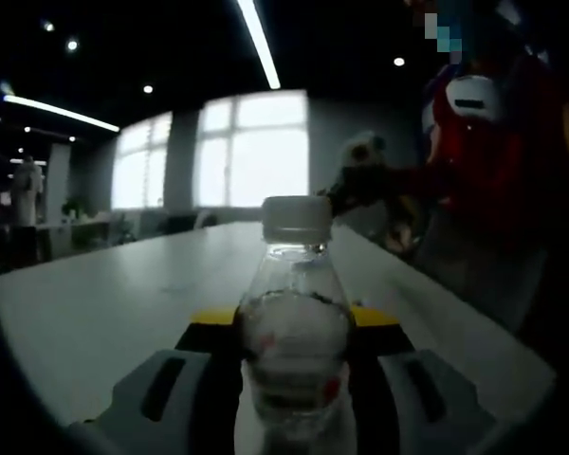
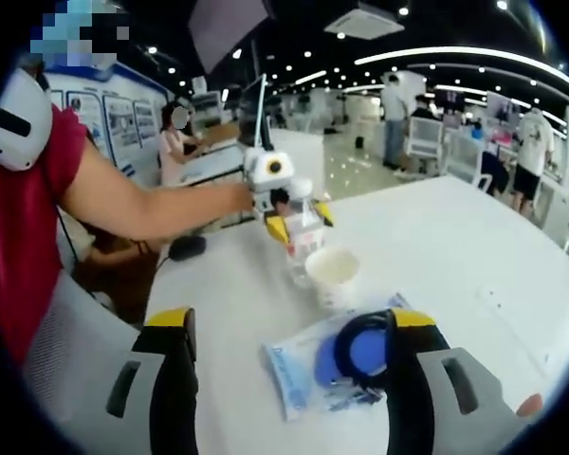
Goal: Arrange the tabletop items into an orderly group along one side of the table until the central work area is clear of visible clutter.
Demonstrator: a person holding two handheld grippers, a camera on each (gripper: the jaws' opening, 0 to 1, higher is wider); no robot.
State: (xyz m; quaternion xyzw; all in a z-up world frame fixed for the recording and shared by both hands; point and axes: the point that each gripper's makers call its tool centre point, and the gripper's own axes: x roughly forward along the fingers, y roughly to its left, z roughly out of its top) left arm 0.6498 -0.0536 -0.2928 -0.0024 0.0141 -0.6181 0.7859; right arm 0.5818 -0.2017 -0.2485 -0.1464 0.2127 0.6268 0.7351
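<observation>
Up close in the left gripper view, the left gripper (image 1: 294, 379) has its jaws clamped on a clear plastic bottle (image 1: 294, 332) with a white cap, held upright above the white bench (image 1: 104, 303). Seen from the right gripper view, that same bottle stands at the far side of the bench, just behind a white paper cup (image 2: 332, 275), and a person's arm (image 2: 142, 204) reaches out to the left gripper holding it. Nearer, the right gripper (image 2: 289, 379) has its jaws apart, clamped on nothing. Between them a clear plastic packet (image 2: 308, 365) with blue print lies flat on the bench, a blue roll of tape (image 2: 360, 353) with a black rim resting on it beside the right-hand jaw.
</observation>
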